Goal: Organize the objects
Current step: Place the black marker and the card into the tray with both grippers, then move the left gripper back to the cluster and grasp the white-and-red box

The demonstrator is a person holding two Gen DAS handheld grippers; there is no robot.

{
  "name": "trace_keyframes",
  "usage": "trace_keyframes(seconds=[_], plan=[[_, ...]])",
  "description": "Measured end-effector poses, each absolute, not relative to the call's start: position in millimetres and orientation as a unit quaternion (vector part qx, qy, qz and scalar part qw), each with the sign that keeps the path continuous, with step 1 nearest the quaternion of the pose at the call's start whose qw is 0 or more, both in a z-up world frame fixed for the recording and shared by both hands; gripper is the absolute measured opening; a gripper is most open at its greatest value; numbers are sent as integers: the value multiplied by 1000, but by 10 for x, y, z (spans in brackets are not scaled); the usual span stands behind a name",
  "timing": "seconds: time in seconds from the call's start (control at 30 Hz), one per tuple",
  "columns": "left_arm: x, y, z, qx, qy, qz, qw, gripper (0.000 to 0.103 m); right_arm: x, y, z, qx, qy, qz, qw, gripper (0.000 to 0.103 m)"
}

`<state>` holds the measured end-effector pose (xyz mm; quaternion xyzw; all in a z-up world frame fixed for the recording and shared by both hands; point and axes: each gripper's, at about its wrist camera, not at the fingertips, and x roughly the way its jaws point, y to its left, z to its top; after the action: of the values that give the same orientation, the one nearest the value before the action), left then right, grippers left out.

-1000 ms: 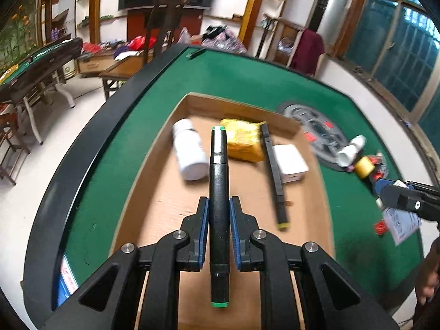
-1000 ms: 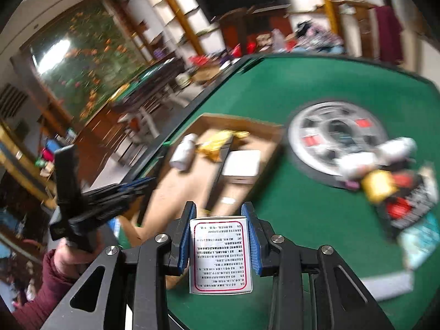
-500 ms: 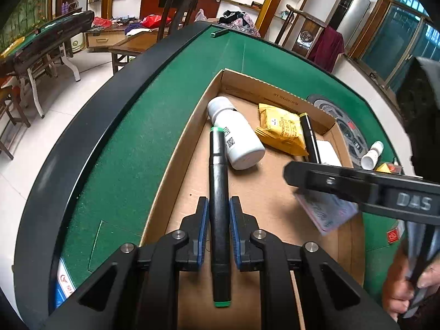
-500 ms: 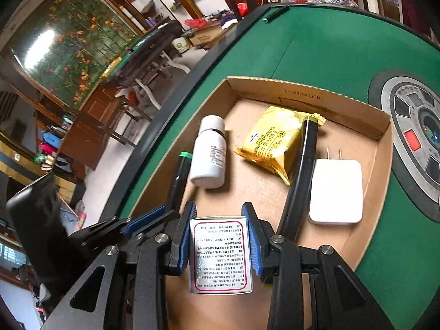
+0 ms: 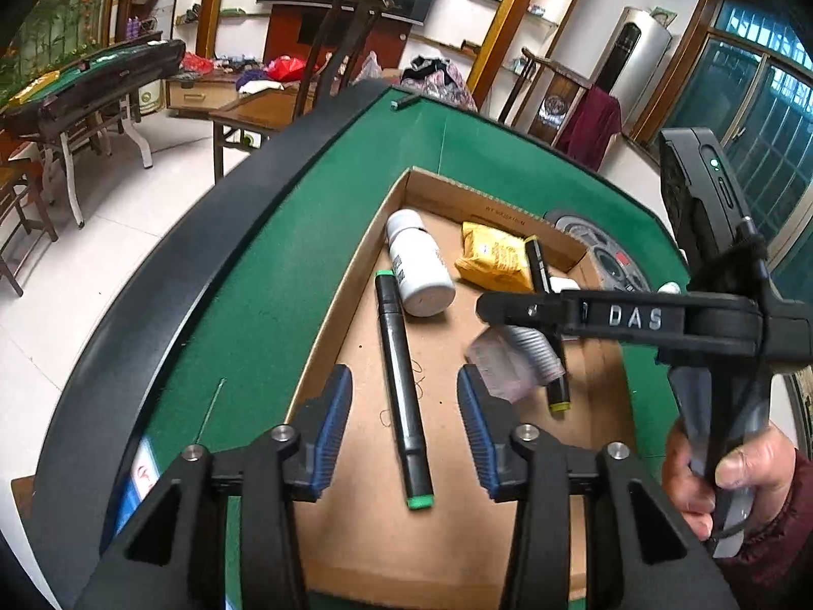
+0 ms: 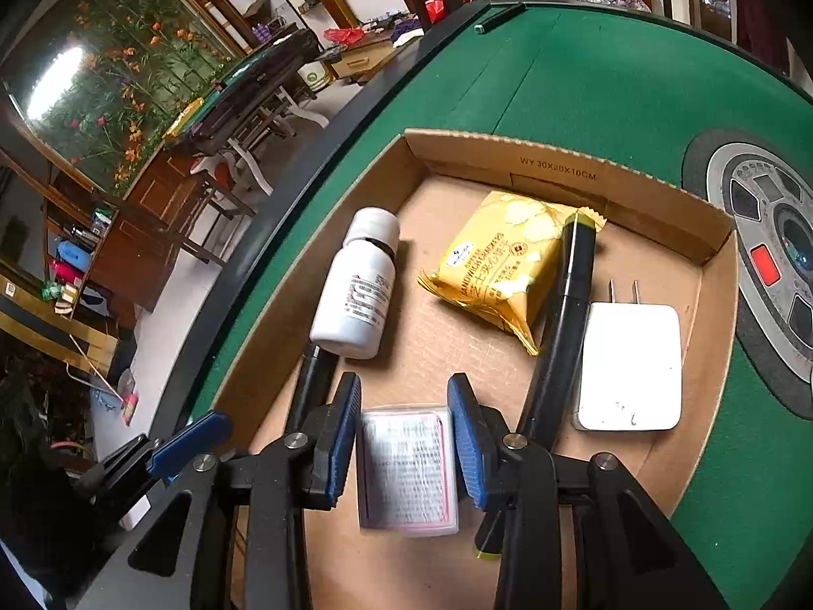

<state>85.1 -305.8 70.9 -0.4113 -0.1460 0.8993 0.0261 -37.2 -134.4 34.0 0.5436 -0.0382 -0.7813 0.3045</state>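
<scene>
Your left gripper [image 5: 404,427] hangs over the near end of the cardboard box [image 6: 559,165] with its fingers [image 5: 333,422] spread wide and nothing between them — the green-capped black marker [image 5: 401,386] lies flat on the box floor below the gap, touching neither pad. Your right gripper [image 6: 404,439] is also parted: the small sachet with printed text [image 6: 406,473] sits between the blue pads with a sliver of space on each side, and it looks blurred in both views, so you cannot tell whether it rests on the cardboard or is in the air. Count what the box holds: two black markers, one with green caps and one yellow-tipped marker [image 6: 564,325]; one white pill bottle [image 6: 358,287] on its side, its base just beside the green marker's far cap; one yellow snack packet [image 6: 490,267], its right edge tucked under the yellow-tipped marker; one white plug adapter [image 6: 630,368] with two prongs, lying against that marker's right side; and the one sachet. That makes six things in all. The box stands on the green felt counter [image 6: 584,76], with a round grey dial panel [image 6: 762,254] set into the felt just to its right. In the left wrist view your right hand [image 5: 731,478] grips the handle of the right gripper at the frame's right edge.
</scene>
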Motion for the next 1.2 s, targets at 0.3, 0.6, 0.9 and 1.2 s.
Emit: trace_keyframes(seconds=[0.3, 0.6, 0.9, 1.2], plan=[[1269, -2953, 1023, -358, -160, 920, 6, 79, -132, -618, 1017, 453, -59, -846, 275, 93], [1365, -2455, 945, -372, -157, 914, 45, 80, 131, 575, 1044, 406, -84, -892, 182, 95], [1641, -2766, 1267, -315, -215, 924, -38, 83, 453, 1059, 1249, 351, -122, -908, 194, 96], [1414, -2079, 1202, -364, -151, 919, 13, 84, 516, 1460, 1155, 316, -130, -927, 153, 100]])
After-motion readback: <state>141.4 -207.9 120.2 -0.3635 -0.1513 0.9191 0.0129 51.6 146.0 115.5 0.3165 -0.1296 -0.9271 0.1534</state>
